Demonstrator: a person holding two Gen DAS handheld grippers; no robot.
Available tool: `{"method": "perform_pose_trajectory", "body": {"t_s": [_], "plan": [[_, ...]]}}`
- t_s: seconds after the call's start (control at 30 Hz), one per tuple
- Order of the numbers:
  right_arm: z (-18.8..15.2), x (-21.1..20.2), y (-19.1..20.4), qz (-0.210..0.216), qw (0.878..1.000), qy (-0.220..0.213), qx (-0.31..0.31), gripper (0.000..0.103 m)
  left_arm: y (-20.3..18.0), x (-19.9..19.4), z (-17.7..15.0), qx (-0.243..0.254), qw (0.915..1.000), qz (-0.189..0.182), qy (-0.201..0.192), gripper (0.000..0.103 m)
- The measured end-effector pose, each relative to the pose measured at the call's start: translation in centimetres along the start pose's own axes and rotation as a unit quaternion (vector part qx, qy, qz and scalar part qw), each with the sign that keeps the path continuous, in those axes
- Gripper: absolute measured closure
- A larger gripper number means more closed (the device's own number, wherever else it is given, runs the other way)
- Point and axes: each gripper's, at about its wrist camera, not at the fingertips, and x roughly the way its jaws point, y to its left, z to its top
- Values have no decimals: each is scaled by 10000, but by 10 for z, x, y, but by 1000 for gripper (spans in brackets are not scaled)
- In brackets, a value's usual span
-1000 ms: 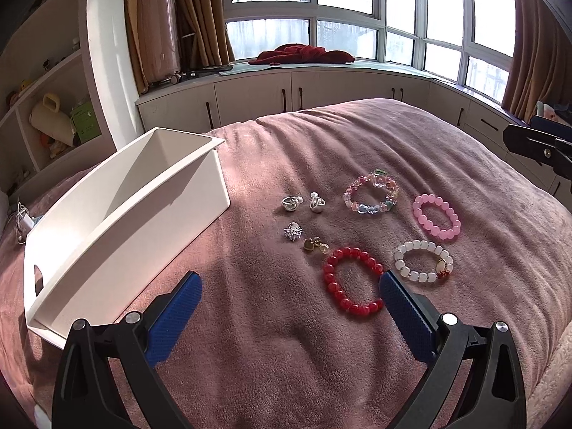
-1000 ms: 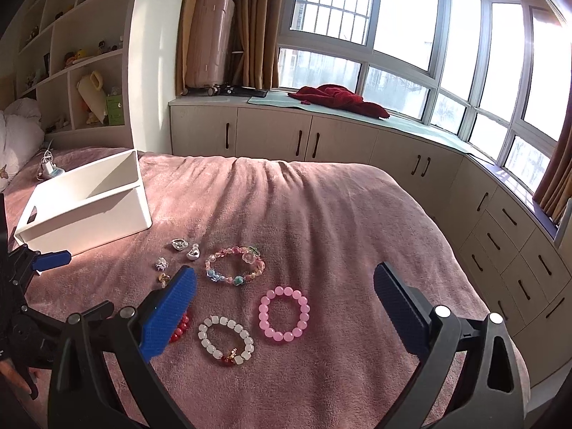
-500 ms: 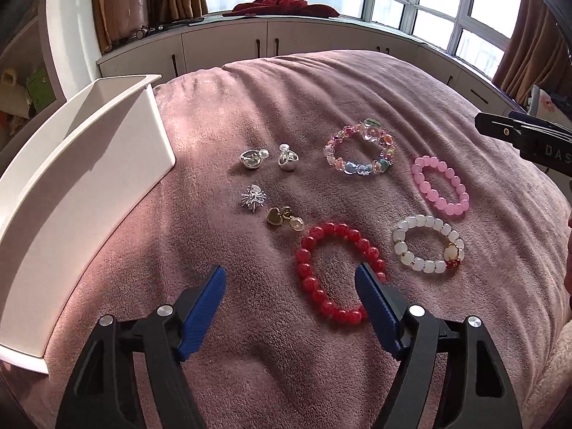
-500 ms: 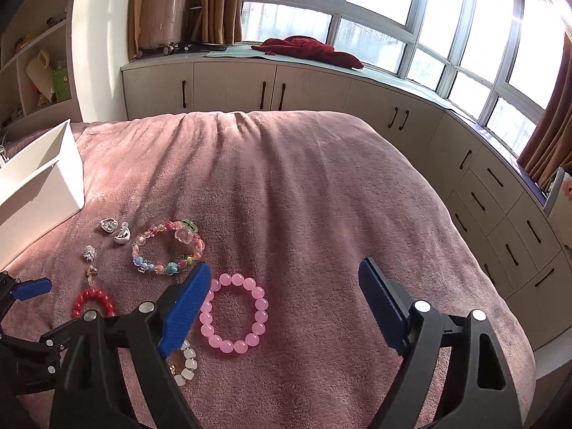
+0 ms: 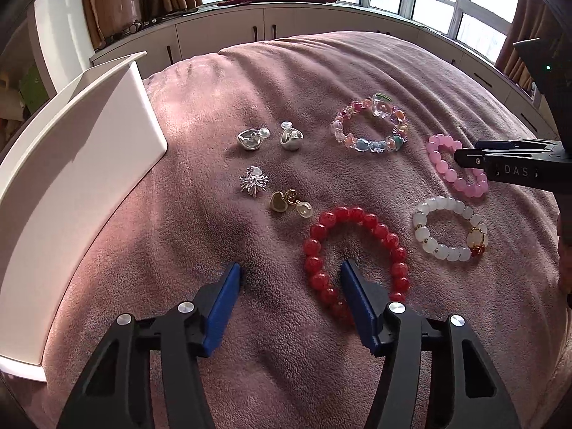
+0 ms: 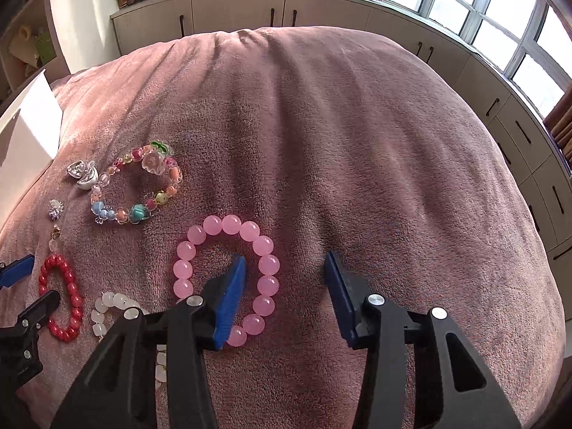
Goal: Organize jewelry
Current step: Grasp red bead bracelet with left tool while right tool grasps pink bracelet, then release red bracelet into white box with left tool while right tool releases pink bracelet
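Observation:
On the pink blanket lie a red bead bracelet (image 5: 379, 228), a pink one (image 6: 214, 223), a white one (image 5: 425, 236) and a multicoloured one (image 5: 361, 143), with silver earrings (image 5: 250, 139), a spiky silver piece (image 5: 254, 182) and gold earrings (image 5: 286, 202) to their left. My left gripper (image 5: 291, 271) is low over the blanket, jaws closing. Its right finger stands inside the red ring, whose left side lies between the pads, untouched. My right gripper (image 6: 284, 261) is closing too. Its left finger is inside the pink ring, whose right side sits between the pads.
A white open box (image 5: 71, 150) stands on the blanket at the left. The bed's far edge drops toward low cabinets (image 6: 232, 10) under the windows. One finger (image 5: 472, 159) of my right gripper reaches in over the pink bracelet in the left wrist view.
Both grippers have come down toward the blanket and their jaws have narrowed. The left now straddles one side of the red bracelet, the right one side of the pink bracelet.

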Motion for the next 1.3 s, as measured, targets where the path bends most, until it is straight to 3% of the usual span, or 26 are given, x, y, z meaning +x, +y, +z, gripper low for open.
{"method": "perform_pose_trajectory", "body": {"t_s": [0.17,0.23,0.47,0.97,1.3], "plan": [[0,-3,-3,104,9999,-70,-2,86,3,-2,0,44,9999,-147,11,53],[-1,-5,-2,160,9998,-93,-17,90,3,-4,-2,113,9998,-154,-6,60],[-5,-14,1,235,9995,-216,-68,91,3,-12,-6,289,9994,-196,-54,85],[-12,-65,13,345,9954,-873,-177,91,25,-52,-16,222,9993,-74,-284,88],[6,-115,52,633,9869,-1416,-456,91,63,-97,-6,-37,9974,177,-694,88]]}}
